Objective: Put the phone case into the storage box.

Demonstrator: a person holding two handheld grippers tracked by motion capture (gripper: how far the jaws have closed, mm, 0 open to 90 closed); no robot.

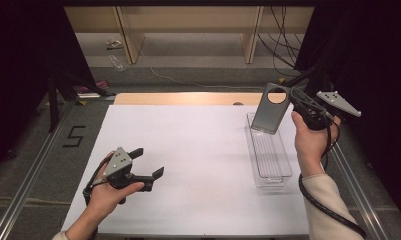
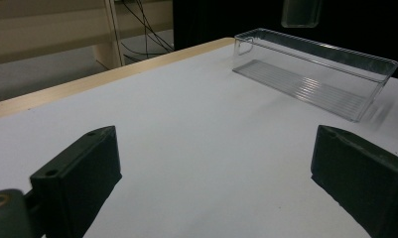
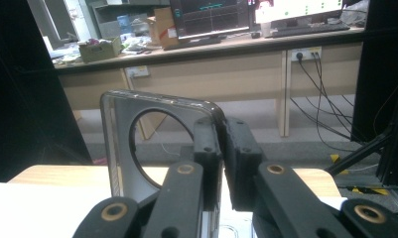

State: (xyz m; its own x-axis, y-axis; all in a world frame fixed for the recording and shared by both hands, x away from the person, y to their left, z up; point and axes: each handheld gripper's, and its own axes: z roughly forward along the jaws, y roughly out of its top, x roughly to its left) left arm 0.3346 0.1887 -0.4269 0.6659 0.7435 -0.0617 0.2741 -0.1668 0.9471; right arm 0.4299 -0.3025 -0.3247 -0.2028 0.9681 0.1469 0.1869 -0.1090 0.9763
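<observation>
My right gripper (image 1: 294,98) is shut on one edge of a grey, translucent phone case (image 1: 271,111) with a round camera hole. It holds the case upright in the air over the far end of a clear, long plastic tray (image 1: 283,172) at the right of the table. In the right gripper view the jaws pinch the right rim of the case (image 3: 118,148), with the gripper (image 3: 221,144) in front of it. My left gripper (image 1: 149,161) hovers low at the near left, open with nothing in it. Its view looks between wide jaws (image 2: 216,173) to the tray (image 2: 335,62) and the case's lower end (image 2: 300,12).
A white sheet (image 1: 188,150) covers the table, and a wooden edge (image 1: 188,98) shows at the far side. Metal rails (image 1: 33,165) run along both sides. Shelf legs (image 1: 130,40), cables (image 1: 280,35) and a tripod (image 1: 55,100) stand beyond.
</observation>
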